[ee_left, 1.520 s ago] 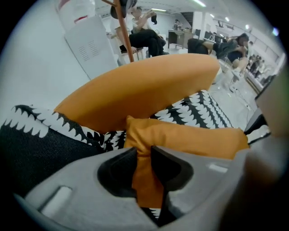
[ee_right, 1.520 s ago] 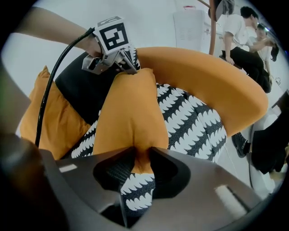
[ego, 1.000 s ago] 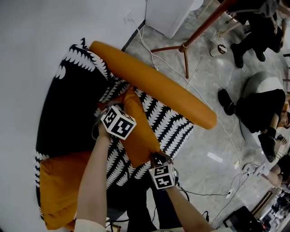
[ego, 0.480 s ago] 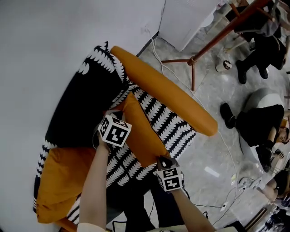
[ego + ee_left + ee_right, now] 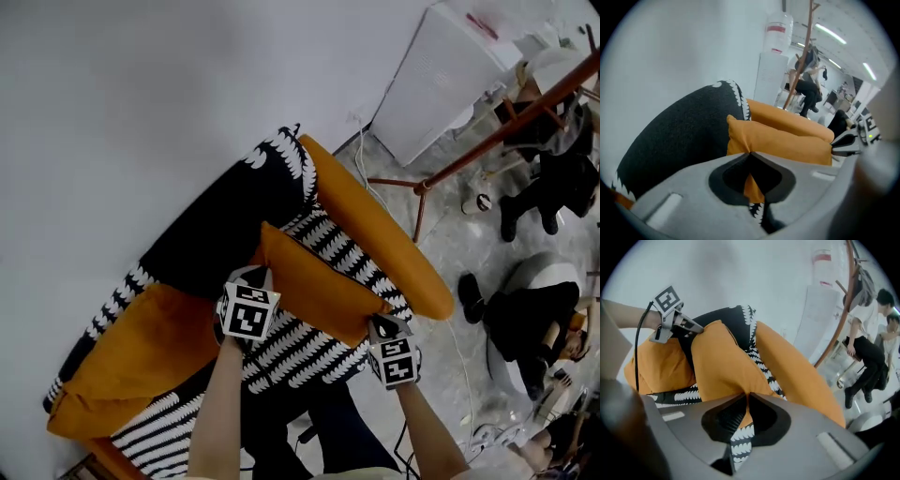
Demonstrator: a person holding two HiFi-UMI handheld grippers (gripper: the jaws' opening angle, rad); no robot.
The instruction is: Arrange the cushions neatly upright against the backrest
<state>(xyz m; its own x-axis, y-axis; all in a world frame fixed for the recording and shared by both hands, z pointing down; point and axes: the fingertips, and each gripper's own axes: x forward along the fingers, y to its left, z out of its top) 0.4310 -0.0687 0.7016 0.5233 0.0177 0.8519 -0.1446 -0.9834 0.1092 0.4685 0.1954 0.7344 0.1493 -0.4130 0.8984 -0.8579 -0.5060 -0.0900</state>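
An orange cushion [image 5: 314, 286] hangs between my two grippers above the seat of a black-and-white leaf-patterned sofa [image 5: 291, 352]. My left gripper [image 5: 263, 275] is shut on the cushion's left corner [image 5: 783, 140], close to the black backrest [image 5: 211, 225]. My right gripper [image 5: 379, 324] is shut on the right corner [image 5: 724, 366]. In the left gripper view the jaws [image 5: 749, 155] pinch orange fabric, and in the right gripper view the jaws [image 5: 746, 397] do the same. A second orange cushion [image 5: 127, 356] lies at the sofa's left end.
A long orange bolster [image 5: 380, 239] runs along the sofa's far side. A white cabinet [image 5: 441, 84] and a red-brown coat stand [image 5: 487, 141] are beyond it on the grey floor. People [image 5: 534, 319] sit at the right. The white wall [image 5: 141, 94] is behind the backrest.
The orange cushion has risen off the seat and now hangs between both grippers nearer the backrest. Both grippers keep hold of its corners. The head view has swung round.
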